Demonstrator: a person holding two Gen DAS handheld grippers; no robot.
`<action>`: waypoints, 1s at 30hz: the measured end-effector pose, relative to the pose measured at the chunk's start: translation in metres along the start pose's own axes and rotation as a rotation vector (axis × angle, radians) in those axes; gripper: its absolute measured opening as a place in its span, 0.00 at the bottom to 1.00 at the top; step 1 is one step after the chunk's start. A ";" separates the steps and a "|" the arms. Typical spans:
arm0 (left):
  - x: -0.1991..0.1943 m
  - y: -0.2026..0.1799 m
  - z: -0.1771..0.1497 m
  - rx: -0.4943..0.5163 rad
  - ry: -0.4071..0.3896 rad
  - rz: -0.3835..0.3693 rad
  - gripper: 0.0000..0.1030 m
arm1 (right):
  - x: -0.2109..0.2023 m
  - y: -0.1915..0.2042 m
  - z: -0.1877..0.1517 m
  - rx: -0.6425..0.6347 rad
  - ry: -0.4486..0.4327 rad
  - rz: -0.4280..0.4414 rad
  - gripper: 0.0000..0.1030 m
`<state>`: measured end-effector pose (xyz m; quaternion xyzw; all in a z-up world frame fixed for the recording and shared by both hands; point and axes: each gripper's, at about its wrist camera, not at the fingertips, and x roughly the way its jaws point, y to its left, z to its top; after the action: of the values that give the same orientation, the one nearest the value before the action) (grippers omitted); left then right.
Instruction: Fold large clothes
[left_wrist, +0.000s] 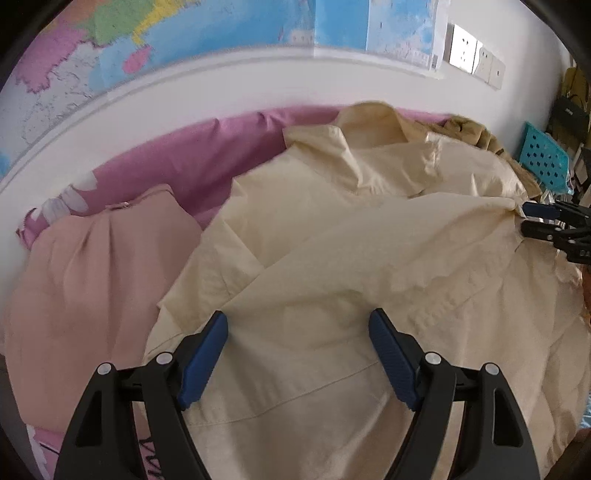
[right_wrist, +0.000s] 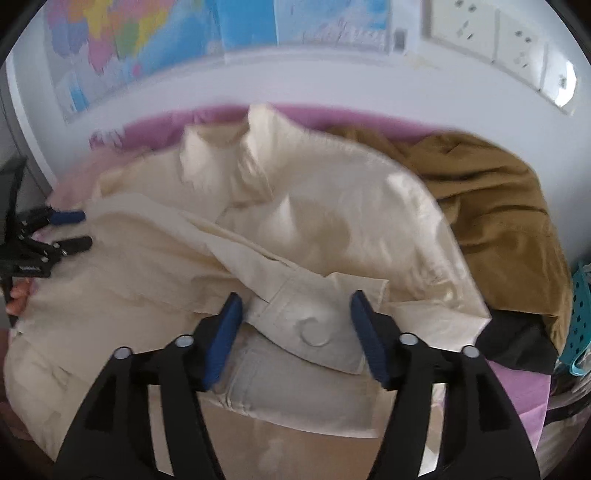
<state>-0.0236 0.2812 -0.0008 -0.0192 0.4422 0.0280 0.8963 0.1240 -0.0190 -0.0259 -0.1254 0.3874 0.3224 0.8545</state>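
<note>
A large cream jacket (left_wrist: 332, 236) lies spread on the pink-sheeted bed (left_wrist: 184, 155), collar toward the wall. One sleeve is folded across its front. My left gripper (left_wrist: 297, 325) is open just above the jacket's lower part, holding nothing. My right gripper (right_wrist: 295, 306) is open over the sleeve cuff with its round button (right_wrist: 314, 330). Each gripper shows at the edge of the other's view: the right gripper (left_wrist: 532, 219) at the jacket's right edge, the left gripper (right_wrist: 79, 229) at its left edge.
A folded pale pink garment (left_wrist: 96, 273) lies left of the jacket. A brown garment (right_wrist: 498, 206) and a black one (right_wrist: 517, 343) lie to its right. A teal perforated basket (left_wrist: 546, 162) stands at the far right. A map (left_wrist: 184, 33) hangs on the wall behind the bed.
</note>
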 end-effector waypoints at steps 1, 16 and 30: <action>-0.007 0.000 0.000 0.004 -0.019 -0.014 0.74 | -0.008 -0.001 0.000 0.005 -0.023 0.017 0.63; 0.019 -0.010 0.001 0.041 0.033 -0.013 0.75 | 0.042 0.007 0.011 -0.069 0.077 0.045 0.25; -0.039 -0.032 -0.025 0.072 -0.026 -0.089 0.75 | -0.012 -0.015 -0.013 -0.007 0.027 0.126 0.37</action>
<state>-0.0650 0.2462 0.0151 -0.0063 0.4300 -0.0278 0.9024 0.1207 -0.0420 -0.0264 -0.1083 0.4049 0.3751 0.8268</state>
